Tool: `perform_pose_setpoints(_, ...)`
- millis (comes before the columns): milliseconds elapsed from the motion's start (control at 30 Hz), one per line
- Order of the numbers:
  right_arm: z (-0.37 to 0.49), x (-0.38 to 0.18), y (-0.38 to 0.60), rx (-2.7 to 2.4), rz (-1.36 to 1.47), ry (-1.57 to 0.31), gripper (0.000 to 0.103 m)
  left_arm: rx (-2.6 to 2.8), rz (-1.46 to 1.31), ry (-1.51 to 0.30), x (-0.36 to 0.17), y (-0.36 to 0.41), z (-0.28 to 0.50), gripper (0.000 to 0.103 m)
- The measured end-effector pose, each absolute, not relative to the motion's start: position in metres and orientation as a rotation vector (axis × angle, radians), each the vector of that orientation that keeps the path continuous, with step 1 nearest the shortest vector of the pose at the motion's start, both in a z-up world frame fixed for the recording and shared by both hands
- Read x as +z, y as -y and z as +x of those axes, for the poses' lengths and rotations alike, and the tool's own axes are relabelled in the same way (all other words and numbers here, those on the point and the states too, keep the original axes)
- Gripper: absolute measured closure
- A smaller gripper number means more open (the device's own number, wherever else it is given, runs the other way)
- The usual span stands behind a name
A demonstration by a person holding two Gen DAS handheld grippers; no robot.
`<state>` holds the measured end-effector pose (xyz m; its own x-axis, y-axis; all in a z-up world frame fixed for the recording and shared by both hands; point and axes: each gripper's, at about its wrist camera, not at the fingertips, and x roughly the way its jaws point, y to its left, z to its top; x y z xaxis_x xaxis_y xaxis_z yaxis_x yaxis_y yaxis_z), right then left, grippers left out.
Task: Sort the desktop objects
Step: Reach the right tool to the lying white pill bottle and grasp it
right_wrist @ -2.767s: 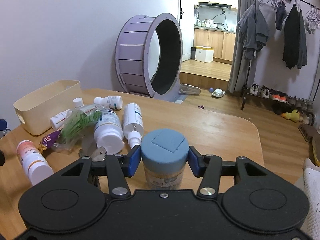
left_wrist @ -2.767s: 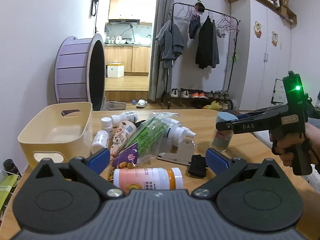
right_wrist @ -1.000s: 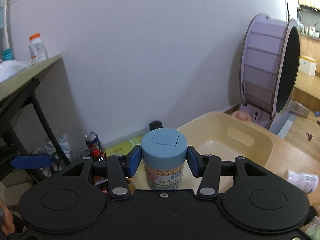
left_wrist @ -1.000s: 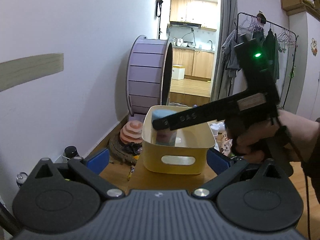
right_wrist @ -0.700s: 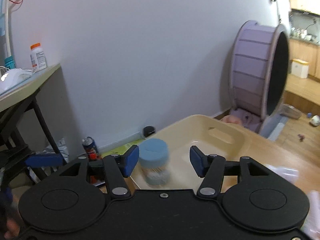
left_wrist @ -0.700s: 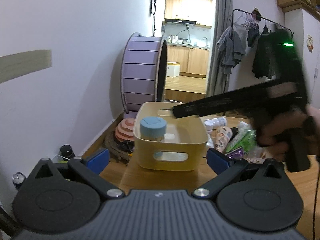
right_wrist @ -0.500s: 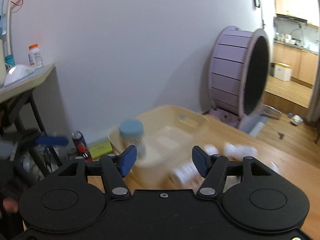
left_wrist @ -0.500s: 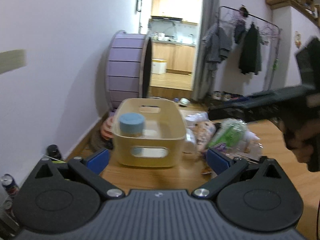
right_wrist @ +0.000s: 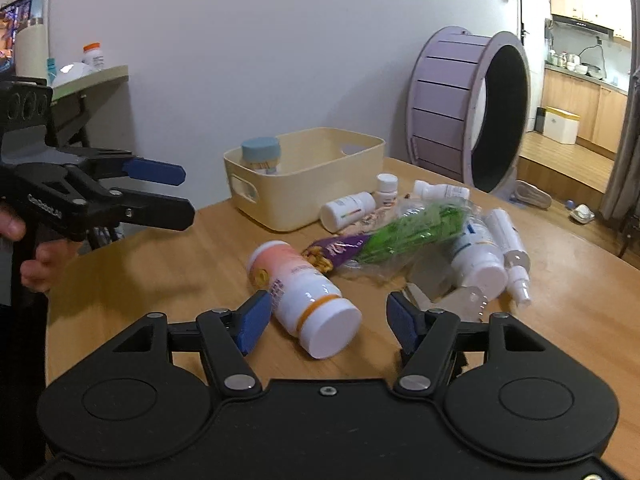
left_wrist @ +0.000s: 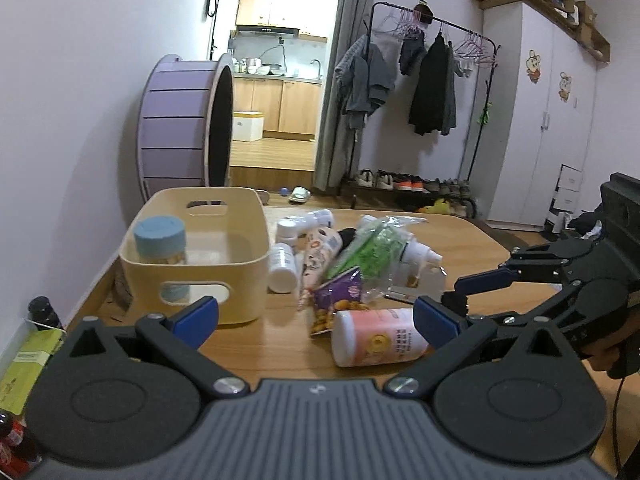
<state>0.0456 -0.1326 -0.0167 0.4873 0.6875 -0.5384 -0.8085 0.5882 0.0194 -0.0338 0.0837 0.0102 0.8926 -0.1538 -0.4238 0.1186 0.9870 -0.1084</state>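
A cream bin [left_wrist: 224, 280] [right_wrist: 320, 196] stands on the wooden table and holds an upright blue-lidded jar [left_wrist: 161, 240] [right_wrist: 261, 155]. A pink bottle with a white cap [left_wrist: 376, 342] [right_wrist: 304, 298] lies on its side nearest me. Behind it lie a purple snack bag [left_wrist: 336, 296] [right_wrist: 340, 250], a green packet [left_wrist: 370, 250] [right_wrist: 416, 230], white bottles [left_wrist: 283, 266] [right_wrist: 478, 254] and a spray bottle [right_wrist: 510, 250]. My left gripper [left_wrist: 316, 318] [right_wrist: 168, 192] is open and empty. My right gripper [right_wrist: 326, 318] [left_wrist: 472, 294] is open, its fingers either side of the pink bottle's cap end.
A big purple wheel [left_wrist: 184, 128] [right_wrist: 472, 108] stands on the floor behind the table. A side shelf [right_wrist: 80, 76] with bottles is at the left. A clothes rack [left_wrist: 420, 100] and a white wardrobe [left_wrist: 540, 120] are at the back right.
My right gripper let go of the blue-lidded jar in the bin, opened, and swung back over to the pink bottle. My left gripper turned back towards the pile.
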Motion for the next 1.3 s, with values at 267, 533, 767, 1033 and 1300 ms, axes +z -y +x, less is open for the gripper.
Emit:
perform_pose_setpoints(267, 0.027, 0.016, 0.167, 0.824, -0.189, -0.448, 0.040, -0.162, -0.059, -0.446, 0.008, -0.074, -0.029, 0.000)
perform_pose_setpoints(533, 0.005, 0.024, 0.201, 0.642, -0.166, -0.366, 0.034, -0.193, -0.045, -0.445, 0.006, -0.068, -0.043, 0.000)
perform_pose_setpoints(767, 0.000, -0.010, 0.214, 0.644, -0.113, -0.368, 0.032, -0.218, -0.001, -0.423, 0.004, -0.062, -0.055, 0.000)
perform_pose_setpoints(1033, 0.027, -0.029, 0.187, 0.869, -0.181, -0.375, 0.032, -0.216, -0.024, -0.392, 0.005, -0.070, -0.060, 0.000)
perform_pose_setpoints(1300, 0.049, -0.040, 0.158, 0.982, -0.215, -0.392, 0.032, -0.208, -0.018, -0.412, 0.001, -0.068, -0.054, 0.000)
